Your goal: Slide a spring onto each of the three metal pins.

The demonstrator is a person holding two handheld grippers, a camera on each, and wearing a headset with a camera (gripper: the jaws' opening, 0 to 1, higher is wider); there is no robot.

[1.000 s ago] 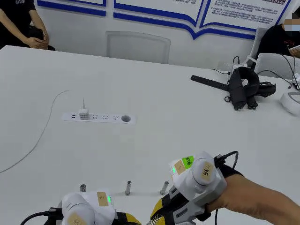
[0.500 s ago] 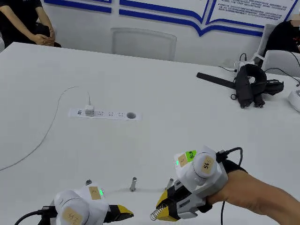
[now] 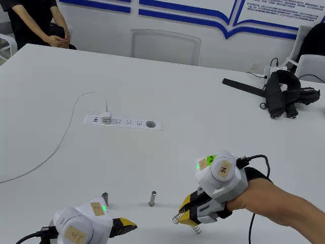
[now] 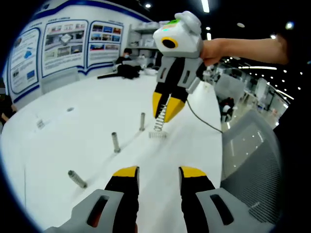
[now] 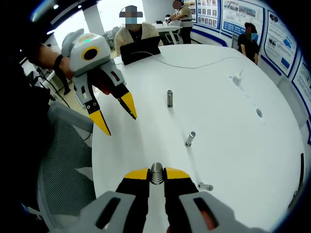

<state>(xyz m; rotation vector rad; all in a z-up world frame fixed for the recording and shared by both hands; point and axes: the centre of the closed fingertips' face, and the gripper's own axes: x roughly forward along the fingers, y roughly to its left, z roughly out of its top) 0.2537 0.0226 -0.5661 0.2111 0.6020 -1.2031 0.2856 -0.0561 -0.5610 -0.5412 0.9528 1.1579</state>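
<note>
My right gripper (image 3: 183, 216) is shut on a small metal spring (image 3: 177, 218), which hangs slanted just above the table; in its own view the spring (image 5: 156, 173) sits upright between the yellow tips. A second spring (image 3: 195, 230) lies loose on the table under it. The left pin (image 3: 105, 197) wears a spring, and the middle pin (image 3: 152, 198) is bare. In the right gripper view a third pin (image 5: 205, 186) is also bare. My left gripper (image 3: 127, 225) is open and holds nothing, low at the near left; its own view faces the right gripper (image 4: 165, 109).
A white power strip (image 3: 122, 122) with a plugged charger and a trailing cable lies mid-table. A black headset (image 3: 283, 94) rests at the far right. A chair (image 3: 165, 47) stands behind the table, and a person (image 3: 35, 20) sits at the far left.
The head camera has tilted, so both grippers sit higher in the picture. The right gripper keeps hold of its spring; the loose spring beneath it has come into sight.
</note>
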